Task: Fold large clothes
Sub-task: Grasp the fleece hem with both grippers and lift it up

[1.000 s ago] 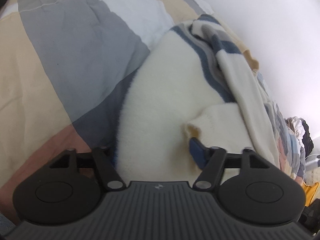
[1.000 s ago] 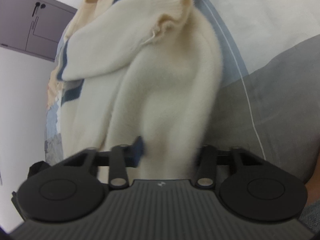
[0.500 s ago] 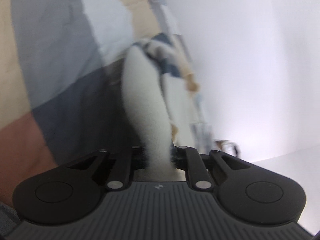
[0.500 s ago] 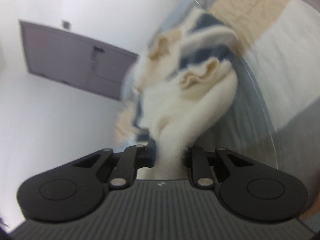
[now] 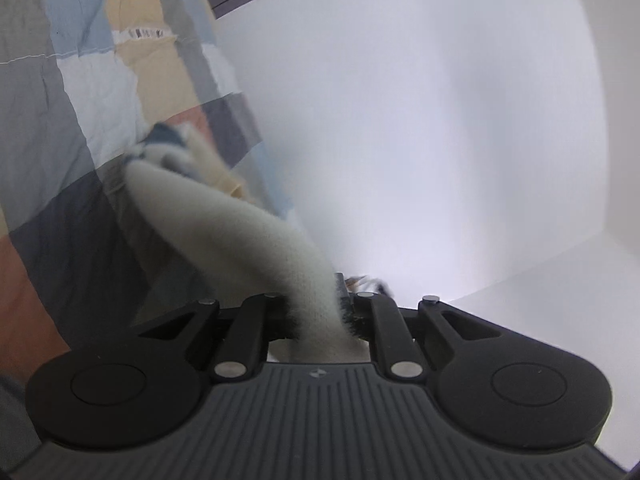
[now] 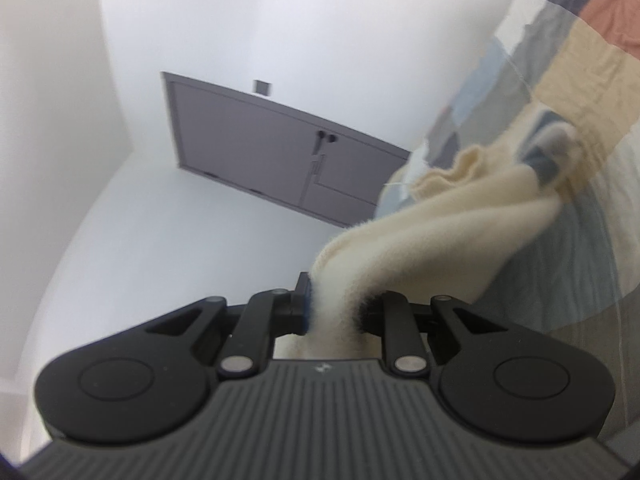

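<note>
Sweater: cream fleecy knit with blue-grey stripes, one large garment, gripped at two places and strung up off the patchwork bedspread.

Risk, as a judgement:
- Slip. Each grip takes only a narrow bunched rope of thick pile; the weight of the hanging body may draw the cloth out through the jaws if the lift goes on or jerks.
- Twist. The fabric runs away from both grippers as a rolled strand, not a flat edge, so a fold laid down from here may land wrinkled or with a sleeve trapped inside.
- Uneven hold. Which seam or corner each jaw has cannot be told; mismatched points would give a skewed fold.
- Blur in both views suggests quick motion, which adds to the slip risk.

Position relative to the fingers:
- Left gripper: jaws nearly closed, pinching the sweater between the pads. Cloth passes straight through the gap, then trails forward and to the left, down to the striped bulk touching the bedspread well ahead.
- Right gripper: jaws likewise nearly closed on the sweater. Cloth leaves the gap forward and to the right, ending in a bunched striped part and ribbed cuff or hem near the bedspread.

Surroundings: white wall ahead-right of the left fingers; grey cabinet ahead-left of the right fingers.
</note>
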Tool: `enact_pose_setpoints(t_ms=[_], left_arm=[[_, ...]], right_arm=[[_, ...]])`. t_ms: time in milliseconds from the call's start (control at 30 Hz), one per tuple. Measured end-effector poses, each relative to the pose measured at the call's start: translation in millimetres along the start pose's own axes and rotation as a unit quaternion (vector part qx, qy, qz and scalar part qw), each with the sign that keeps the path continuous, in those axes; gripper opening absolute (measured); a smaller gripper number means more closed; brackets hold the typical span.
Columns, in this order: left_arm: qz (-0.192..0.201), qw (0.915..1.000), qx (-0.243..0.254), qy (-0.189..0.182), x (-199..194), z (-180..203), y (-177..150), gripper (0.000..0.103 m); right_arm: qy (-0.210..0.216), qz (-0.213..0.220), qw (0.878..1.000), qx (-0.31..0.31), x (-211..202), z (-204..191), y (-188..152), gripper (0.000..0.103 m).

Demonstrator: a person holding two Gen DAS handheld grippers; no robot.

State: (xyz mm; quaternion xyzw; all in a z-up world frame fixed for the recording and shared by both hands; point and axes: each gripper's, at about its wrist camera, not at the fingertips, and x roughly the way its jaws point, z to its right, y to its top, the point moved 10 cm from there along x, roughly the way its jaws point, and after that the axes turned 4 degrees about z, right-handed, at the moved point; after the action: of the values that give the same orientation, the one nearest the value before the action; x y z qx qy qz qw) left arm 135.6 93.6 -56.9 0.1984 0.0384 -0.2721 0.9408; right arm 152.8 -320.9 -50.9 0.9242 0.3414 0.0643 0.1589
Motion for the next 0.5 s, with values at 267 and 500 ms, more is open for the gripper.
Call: enact_pose_setpoints(t_ms=[267,500], left_arm=[[0.031,0.9994,0.01,-0.01,-20,-5,6,0.015],[0.014,0.9985,0.046,0.025,71,-29,51,0.017]], right_arm=[[0.006,0.005,1.0,-0.026,-19,-11,-10,0.021],[-0.049,0.049,0.997,0.03,43,43,32,0.021]])
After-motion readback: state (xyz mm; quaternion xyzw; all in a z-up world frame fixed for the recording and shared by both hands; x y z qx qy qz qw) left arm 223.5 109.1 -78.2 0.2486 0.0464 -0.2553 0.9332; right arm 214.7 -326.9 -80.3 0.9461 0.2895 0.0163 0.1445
